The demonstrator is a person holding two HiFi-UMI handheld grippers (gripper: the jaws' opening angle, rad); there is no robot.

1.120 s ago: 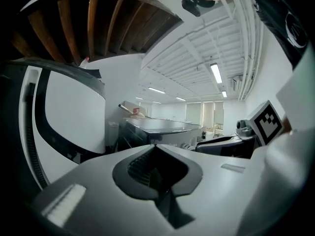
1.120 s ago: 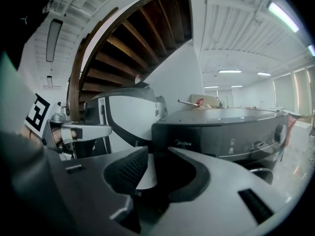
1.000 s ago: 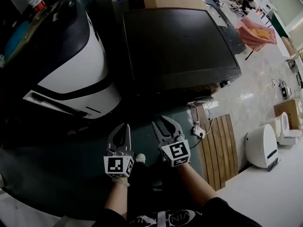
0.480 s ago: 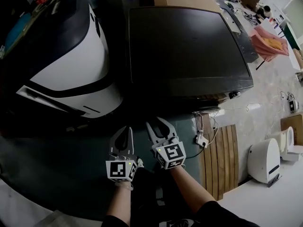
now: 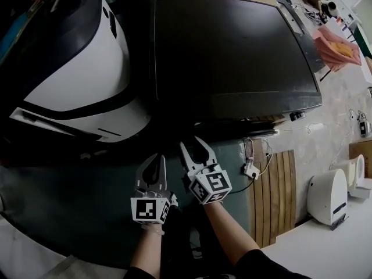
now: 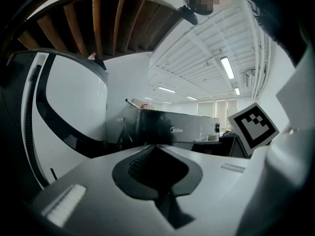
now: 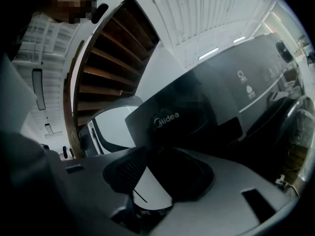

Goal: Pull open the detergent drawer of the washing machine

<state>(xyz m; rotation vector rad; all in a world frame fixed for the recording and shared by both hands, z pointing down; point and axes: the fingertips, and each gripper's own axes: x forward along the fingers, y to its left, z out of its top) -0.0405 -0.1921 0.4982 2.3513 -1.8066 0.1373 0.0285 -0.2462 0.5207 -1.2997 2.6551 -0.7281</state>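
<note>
Item: washing machine (image 5: 232, 51), dark casing, 1 unit, standing on the floor (image 5: 75, 214) ahead of both grippers. A white-and-black appliance (image 5: 87, 80) stands on its left, and a slatted wooden board (image 5: 273, 190) lies on the floor before its right half. Part concerned: detergent drawer (image 7: 167, 119), judged to be the dark rectangular panel bearing the brand mark on the upper front. It looks closed and level with the front. The lid edge hides it in the head view, so it shows only in the 2 gripper views. Handling, estimated: rigid plastic tray on runners, light, probably stiff at first and then free-sliding. The glossy face offers poor purchase, so the hold belongs at a finger recess or lower lip, neither of which can be made out here. Pull straight and level, without twisting. Left gripper (image 5: 156, 158): jaws closed tip to tip, nothing held, low before the machine and well short of it. Right gripper (image 5: 192, 145): jaws parted about midway and just been opening, nothing between them. It sits just beside the left gripper, slightly nearer the machine's front, aimed roughly at the drawer panel and apart from it. Task status: approach only, drawer untouched.
</note>
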